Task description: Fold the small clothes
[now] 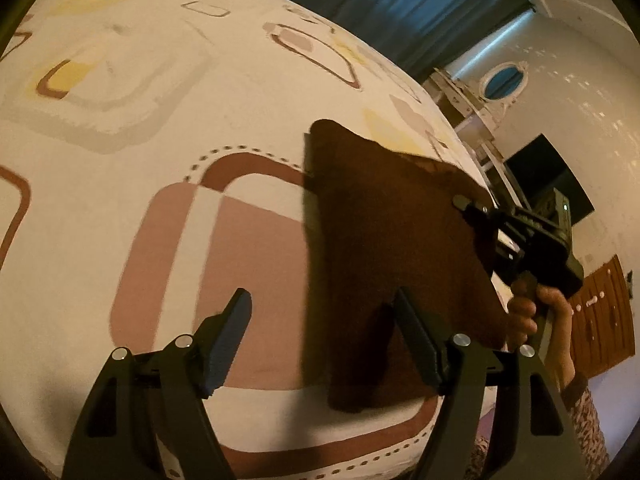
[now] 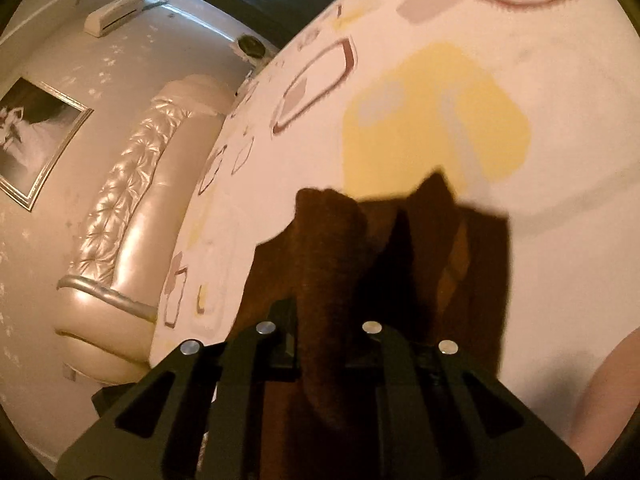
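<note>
**Brown cloth pinched by R gripper, L gripper free**

L wrist view: L gripper (image 1: 320,336) has its fingers spread wide w/ nothing between them, hovering over the bedsheet (image 1: 120,208). Brown cloth (image 1: 392,248) sits from centre toward 4 o'clock, partly lifted off the sheet; its R finger overlaps the cloth's lower edge, contact unclear. R gripper (image 1: 460,202) at 3 o'clock bites the cloth's far edge, a hand (image 1: 536,312) on its grip.

R wrist view: R gripper (image 2: 324,320) is clamped on a bunched fold of brown cloth (image 2: 472,248), which spreads from centre to 3 o'clock over the sheet (image 2: 520,60). Padded headboard (image 2: 132,184) at 9 o'clock, framed picture (image 2: 36,140) beyond, AC unit (image 2: 114,14) at 11.
</note>
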`<state>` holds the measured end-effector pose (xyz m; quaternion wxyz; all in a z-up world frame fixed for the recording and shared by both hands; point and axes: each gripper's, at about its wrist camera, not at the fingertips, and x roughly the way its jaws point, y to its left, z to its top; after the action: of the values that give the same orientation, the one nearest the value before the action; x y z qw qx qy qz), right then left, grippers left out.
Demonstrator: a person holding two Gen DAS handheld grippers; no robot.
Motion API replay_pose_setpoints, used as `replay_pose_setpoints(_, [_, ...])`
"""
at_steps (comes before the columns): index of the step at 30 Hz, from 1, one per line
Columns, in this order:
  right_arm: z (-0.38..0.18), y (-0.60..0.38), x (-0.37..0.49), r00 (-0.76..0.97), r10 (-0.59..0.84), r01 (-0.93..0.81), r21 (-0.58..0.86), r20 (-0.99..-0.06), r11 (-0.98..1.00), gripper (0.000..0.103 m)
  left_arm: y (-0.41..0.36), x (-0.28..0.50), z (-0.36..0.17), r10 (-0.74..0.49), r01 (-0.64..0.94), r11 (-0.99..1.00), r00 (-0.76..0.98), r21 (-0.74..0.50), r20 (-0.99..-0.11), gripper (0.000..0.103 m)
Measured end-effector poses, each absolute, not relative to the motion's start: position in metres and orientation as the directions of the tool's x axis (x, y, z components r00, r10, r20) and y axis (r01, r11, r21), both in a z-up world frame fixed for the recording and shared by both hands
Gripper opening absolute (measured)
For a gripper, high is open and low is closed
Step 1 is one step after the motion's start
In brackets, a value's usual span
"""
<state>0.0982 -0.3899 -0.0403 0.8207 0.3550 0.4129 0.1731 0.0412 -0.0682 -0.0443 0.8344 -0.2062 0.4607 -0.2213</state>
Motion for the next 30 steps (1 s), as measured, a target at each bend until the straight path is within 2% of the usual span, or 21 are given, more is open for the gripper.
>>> replay_pose_setpoints(7, [-0.074,-0.415,0.108,0.578,0.556,0.097,0.727,-0.597,0.680,0.010,-0.076,0.045,-0.056,-0.565,0.187,0.817,0.447,-0.546,-0.693,0.074])
replay_pose_setpoints(11, [-0.095,-0.420,0.106,0.583,0.585,0.131,0.776,-0.564,0.617,0.011,-0.070,0.045,-0.059,-0.563,0.185,0.819,0.447,-0.544,-0.695,0.076])
replay_pose_setpoints(14, [-0.091,-0.424,0.100,0.586,0.607,0.146,0.807,-0.537,0.572,0.020,-0.064,0.042,-0.054,-0.560,0.196,0.821,0.454,-0.536,-0.693,0.076])
replay_pose_setpoints(16, [-0.080,-0.431,0.084,0.610,0.623,0.135,0.839,-0.490,0.528,0.039,-0.061,0.037,-0.048,-0.551,0.229,0.831,0.469,-0.507,-0.690,0.076])
replay_pose_setpoints(18, [-0.071,-0.437,0.068,0.628,0.630,0.118,0.856,-0.457,0.503,0.046,-0.059,0.028,-0.041,-0.544,0.282,0.839,0.486,-0.466,-0.684,0.076])
replay_pose_setpoints(22, [-0.066,-0.445,0.014,0.625,0.664,0.113,0.889,-0.411,0.444,0.046,-0.057,0.011,-0.034,-0.557,0.375,0.829,0.491,-0.415,-0.669,0.076])
replay_pose_setpoints(30, [-0.084,-0.432,-0.060,0.550,0.719,0.167,0.899,-0.425,0.404,0.046,-0.071,-0.013,-0.039,-0.521,0.453,0.838,0.496,-0.305,-0.695,0.076])
